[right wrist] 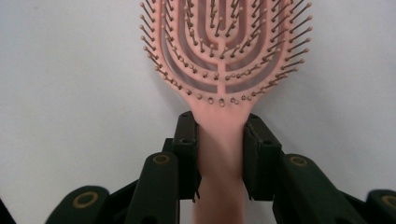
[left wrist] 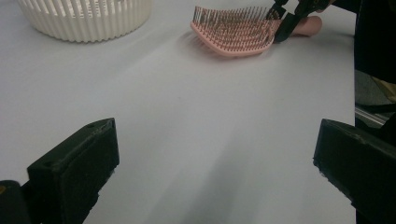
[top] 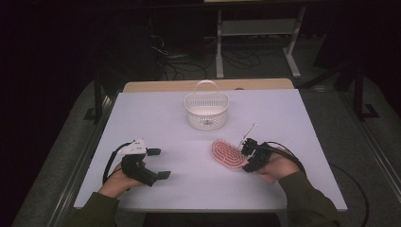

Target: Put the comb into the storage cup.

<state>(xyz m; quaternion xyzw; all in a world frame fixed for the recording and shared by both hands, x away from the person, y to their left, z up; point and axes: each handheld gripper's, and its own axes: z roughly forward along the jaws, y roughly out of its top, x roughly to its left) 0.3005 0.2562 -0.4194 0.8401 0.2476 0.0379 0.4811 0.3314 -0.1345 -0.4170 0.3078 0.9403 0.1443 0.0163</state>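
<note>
Pink plastic, bristles up: a hairbrush lies on the white table, right of centre and in front of the white slotted basket, its handle clamped between the jaws of the right gripper, which has closed on the neck just below the brush head. The left gripper rests near the table's front left, jaws spread wide and empty. Judging by the layout, the brush looks bound for the basket. The grip sits centred on the handle; lifting level before swinging over the rim, clear of the basket's upright handle, would keep the head from tipping or snagging.
</note>
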